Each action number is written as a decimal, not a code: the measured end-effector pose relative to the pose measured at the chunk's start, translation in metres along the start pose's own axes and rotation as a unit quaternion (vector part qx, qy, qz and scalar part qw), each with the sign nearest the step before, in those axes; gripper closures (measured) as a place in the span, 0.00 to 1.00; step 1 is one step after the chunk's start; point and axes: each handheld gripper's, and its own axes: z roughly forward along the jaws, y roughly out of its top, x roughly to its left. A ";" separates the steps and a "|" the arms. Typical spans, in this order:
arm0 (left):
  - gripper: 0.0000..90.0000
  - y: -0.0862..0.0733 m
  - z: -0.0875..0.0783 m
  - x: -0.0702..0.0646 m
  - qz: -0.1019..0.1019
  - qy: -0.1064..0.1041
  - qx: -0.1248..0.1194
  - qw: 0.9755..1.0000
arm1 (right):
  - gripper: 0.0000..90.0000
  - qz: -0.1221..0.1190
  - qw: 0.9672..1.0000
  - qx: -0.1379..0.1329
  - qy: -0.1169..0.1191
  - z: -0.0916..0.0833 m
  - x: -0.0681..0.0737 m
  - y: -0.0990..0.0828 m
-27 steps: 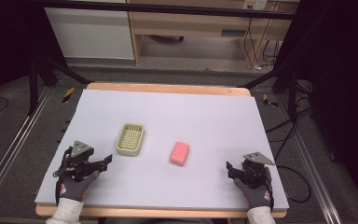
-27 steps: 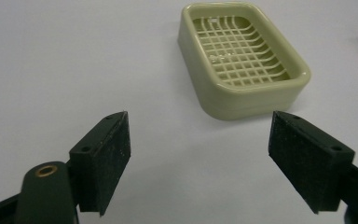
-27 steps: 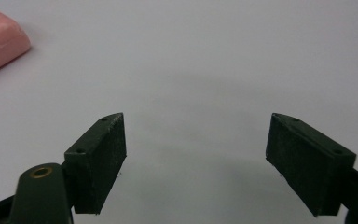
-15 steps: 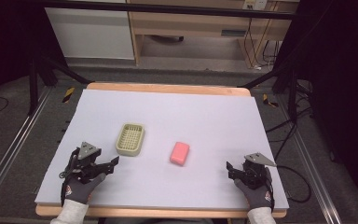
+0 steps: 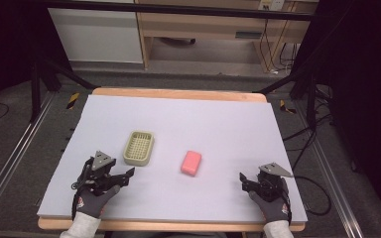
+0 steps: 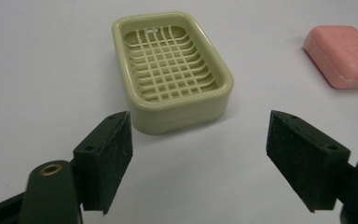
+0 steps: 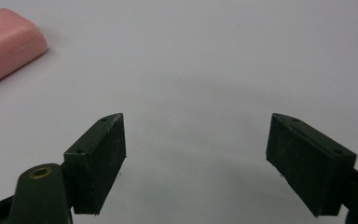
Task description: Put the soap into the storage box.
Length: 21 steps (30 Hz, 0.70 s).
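Left tongs [image 5: 126, 174] moved closer to soap dish [image 5: 139, 148].

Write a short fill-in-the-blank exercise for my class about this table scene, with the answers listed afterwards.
1. The soap dish holds ____.
2. The bar of soap is coloured ____.
3. The left gripper has its fingers ____.
4. In the high view, the gripper nearer the dish is the ____ one; the other is the right gripper.

Answers: nothing; pink; open; left
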 end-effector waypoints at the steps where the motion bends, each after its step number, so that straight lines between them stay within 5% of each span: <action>1: 0.25 0.001 0.000 -0.001 0.002 -0.001 0.000 1.000 | 0.22 -0.001 1.000 0.000 -0.001 0.000 0.000 0.000; 21: 0.26 0.011 0.002 -0.022 0.027 -0.016 -0.012 0.999 | 0.21 -0.006 1.000 -0.002 0.002 -0.001 0.002 -0.001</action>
